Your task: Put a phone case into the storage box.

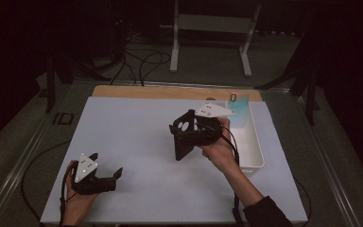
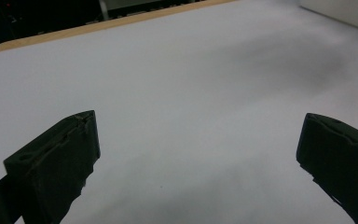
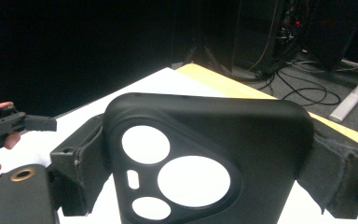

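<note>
Right gripper (image 1: 189, 135) is raised above the middle of the white table mat (image 1: 137, 142), wrist bent, jaws clamped on the sides of a black moulded phone case with round camera cut-outs (image 3: 205, 158) — case held clear of the surface. Left gripper (image 1: 105, 175) rests low at the near-left edge, jaws wide apart, nothing between them

Phone case (image 3: 205, 140), held at 6 o'clock in the right gripper view: matt black, smooth, rubbery plastic is seen. Claw pads (image 3: 81, 161): rough black foam. Surface (image 1: 137, 137): matt white, light wood edge at 12 o'clock. Tray (image 1: 257, 146): smooth white plastic.
</note>
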Demonstrator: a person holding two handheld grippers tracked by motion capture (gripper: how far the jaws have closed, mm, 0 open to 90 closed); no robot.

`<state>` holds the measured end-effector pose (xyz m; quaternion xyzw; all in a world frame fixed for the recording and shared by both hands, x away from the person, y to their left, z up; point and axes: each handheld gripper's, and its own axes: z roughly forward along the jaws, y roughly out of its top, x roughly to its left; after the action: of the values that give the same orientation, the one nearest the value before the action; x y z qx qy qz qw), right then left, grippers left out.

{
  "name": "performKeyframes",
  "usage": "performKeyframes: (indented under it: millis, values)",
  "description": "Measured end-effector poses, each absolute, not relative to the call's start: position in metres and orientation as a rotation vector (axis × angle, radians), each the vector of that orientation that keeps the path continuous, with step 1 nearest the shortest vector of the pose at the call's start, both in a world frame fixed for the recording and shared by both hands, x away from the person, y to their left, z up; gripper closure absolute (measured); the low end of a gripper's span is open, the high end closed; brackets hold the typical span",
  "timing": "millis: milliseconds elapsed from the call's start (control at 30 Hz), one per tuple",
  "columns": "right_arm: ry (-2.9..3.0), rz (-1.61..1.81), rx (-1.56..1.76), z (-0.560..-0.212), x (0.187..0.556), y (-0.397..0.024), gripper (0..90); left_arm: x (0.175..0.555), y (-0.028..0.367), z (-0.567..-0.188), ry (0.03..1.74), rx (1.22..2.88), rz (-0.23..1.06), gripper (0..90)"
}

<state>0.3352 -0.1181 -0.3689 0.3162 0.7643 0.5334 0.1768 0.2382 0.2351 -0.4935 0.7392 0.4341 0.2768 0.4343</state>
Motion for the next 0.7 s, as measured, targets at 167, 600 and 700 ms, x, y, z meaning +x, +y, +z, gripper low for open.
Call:
performKeyframes:
  millis: [167, 600, 700]
  values:
    - [2.153, 1.504, 0.91, -0.369, 0.338, -0.12, 13.4, 0.238, 0.236, -0.494, 1.084, 1.835, 0.693, 0.0]
    - [2.075, 1.474, 0.982, -0.363, 0.351, -0.134, 13.4, 0.237, 0.236, -0.496, 1.089, 1.841, 0.694, 0.1]
    - [2.056, 1.464, 0.993, -0.361, 0.355, -0.138, 13.4, 0.237, 0.236, -0.496, 1.089, 1.839, 0.694, 0.1]
